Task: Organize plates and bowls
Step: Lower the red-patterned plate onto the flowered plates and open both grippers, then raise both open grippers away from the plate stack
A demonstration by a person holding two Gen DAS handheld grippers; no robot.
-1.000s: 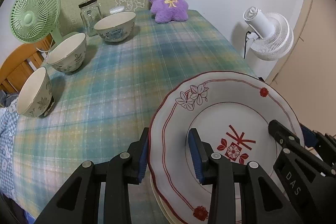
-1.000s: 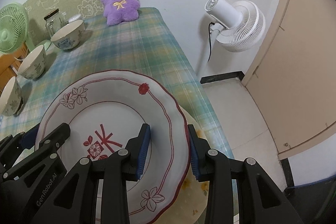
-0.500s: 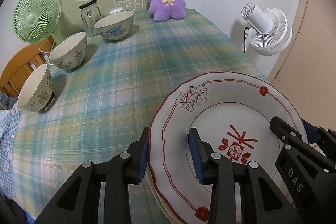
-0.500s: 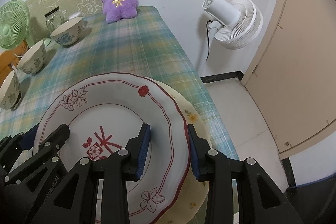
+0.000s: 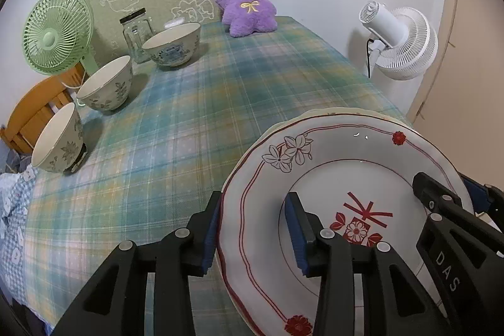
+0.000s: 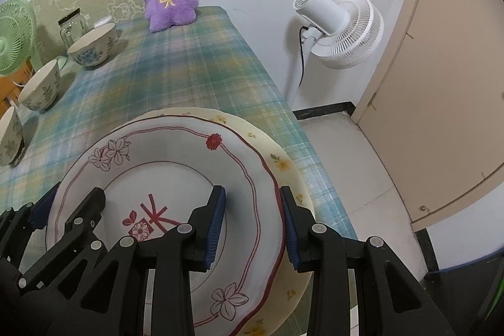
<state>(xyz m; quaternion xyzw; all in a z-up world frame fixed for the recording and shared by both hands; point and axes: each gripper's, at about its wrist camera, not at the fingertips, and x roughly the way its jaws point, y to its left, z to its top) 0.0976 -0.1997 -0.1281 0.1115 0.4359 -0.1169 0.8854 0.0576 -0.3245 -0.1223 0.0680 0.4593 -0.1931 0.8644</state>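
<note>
- The white scalloped plate with a red line border and red flower motif sits on top of a cream plate with small yellow flowers, at the near right corner of the table under the green-and-blue plaid cloth. To my eye it is down, or very nearly so, and the step in hand is letting go cleanly.
- The left gripper straddles the plate's left rim, one blue pad outside and one inside. Its jaws have just been opening — the inner pad stands clear of the dish, so I read it as released with the rim between the fingers.
- The right gripper straddles the right rim the same way. I cannot tell whether its pads press the rim or merely stand beside it.
- To do this well, open the right jaws as far as the left before either hand lifts; a one-sided pull would likely drag the top plate across the lower one.
- Back each gripper out along the rim's slope, not straight up — the inner finger could catch the raised lip.
- The cream plate shows more margin on the right than on the left, so the stack looks slightly off-centre. A small nudge may be worth it.
- The stack sits near the table edge, so keep any push gentle and inward.
- Three patterned ceramic bowls stand well apart along the far left, unstacked.
</note>
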